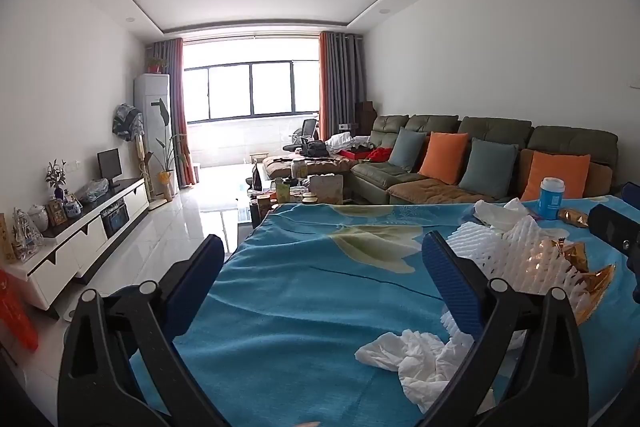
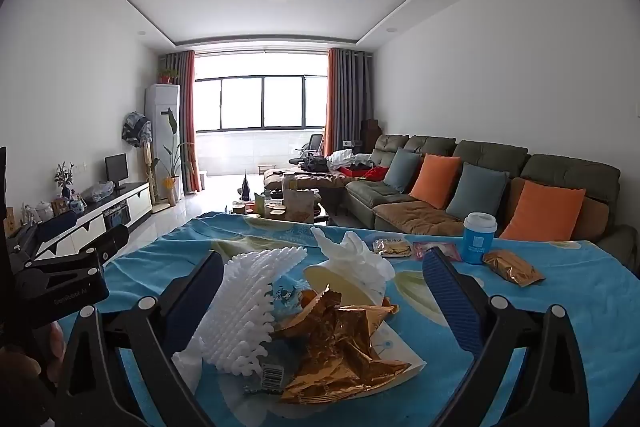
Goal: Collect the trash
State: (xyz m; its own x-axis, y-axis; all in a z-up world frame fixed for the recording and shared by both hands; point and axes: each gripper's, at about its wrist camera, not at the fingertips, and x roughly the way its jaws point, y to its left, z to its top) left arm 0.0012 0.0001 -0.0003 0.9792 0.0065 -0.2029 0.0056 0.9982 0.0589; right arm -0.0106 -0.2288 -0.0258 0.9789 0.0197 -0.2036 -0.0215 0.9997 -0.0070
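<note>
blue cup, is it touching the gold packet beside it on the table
Apart. The right wrist view shows blue cloth between the blue cup and the gold packet.

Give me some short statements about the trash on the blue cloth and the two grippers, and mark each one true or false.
1. The right gripper is open. True.
2. The left gripper holds the crumpled white tissue. False: its jaws are open and empty; the tissue lies on the blue cloth.
3. The blue cup lies tipped over. False: it stands upright.
4. The gold wrapper lies beside the white foam net. True.
5. A gold packet lies near the cup. True.
</note>
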